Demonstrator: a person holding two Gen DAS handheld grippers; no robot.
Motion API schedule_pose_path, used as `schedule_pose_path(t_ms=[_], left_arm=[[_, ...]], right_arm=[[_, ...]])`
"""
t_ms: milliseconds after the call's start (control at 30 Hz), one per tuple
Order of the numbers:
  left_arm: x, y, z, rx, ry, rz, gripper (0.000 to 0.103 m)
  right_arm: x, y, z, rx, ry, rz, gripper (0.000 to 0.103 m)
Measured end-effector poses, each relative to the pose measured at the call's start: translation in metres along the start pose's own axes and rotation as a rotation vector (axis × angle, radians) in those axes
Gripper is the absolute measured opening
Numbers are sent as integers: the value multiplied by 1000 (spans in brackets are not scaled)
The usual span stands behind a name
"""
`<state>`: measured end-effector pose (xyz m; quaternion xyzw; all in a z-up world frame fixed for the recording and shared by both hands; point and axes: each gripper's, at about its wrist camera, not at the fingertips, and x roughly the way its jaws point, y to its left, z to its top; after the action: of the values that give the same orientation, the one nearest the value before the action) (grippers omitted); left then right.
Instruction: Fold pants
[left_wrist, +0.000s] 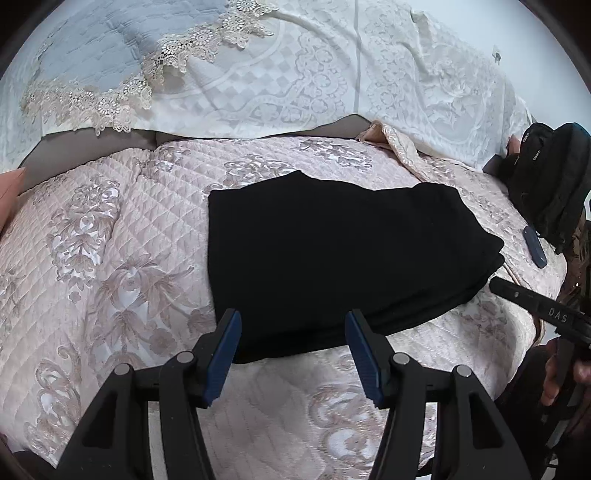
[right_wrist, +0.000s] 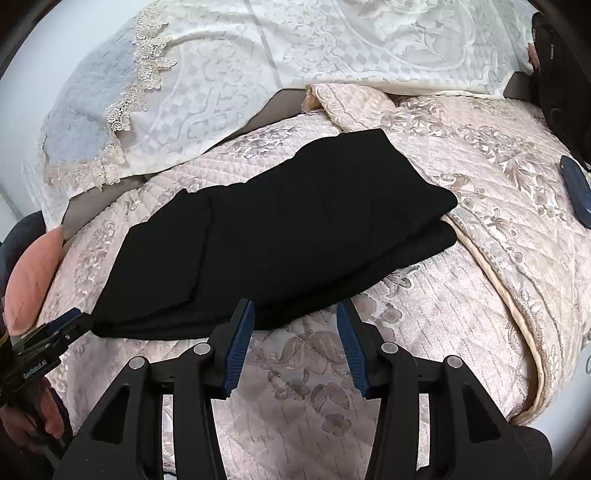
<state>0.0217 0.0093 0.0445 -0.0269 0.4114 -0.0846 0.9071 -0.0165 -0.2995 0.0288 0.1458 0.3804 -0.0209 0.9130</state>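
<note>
Black folded pants (left_wrist: 343, 258) are lying on a quilted pink bedspread (left_wrist: 110, 240); the left gripper (left_wrist: 293, 354) and the "DAS"-marked right gripper (right_wrist: 295, 347) are hovering beside them, jaws spread, gripping nothing.

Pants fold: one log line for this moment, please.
pants: folded, lying on bedspread | left gripper: open, empty | right gripper: open, empty

Both grippers, the left gripper (left_wrist: 293, 350) and the right gripper (right_wrist: 295, 343), are black, with ribbed blue pads (left_wrist: 224, 354) and silver pivot pins (left_wrist: 184, 357). White lettering marks their sides.
</note>
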Motion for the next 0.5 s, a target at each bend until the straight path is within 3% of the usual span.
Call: schedule_pose_path(t_ms=[500], left_arm=[[4, -7, 0, 9, 10, -3, 61]], right_arm=[[3, -13, 0, 25, 7, -19, 49]])
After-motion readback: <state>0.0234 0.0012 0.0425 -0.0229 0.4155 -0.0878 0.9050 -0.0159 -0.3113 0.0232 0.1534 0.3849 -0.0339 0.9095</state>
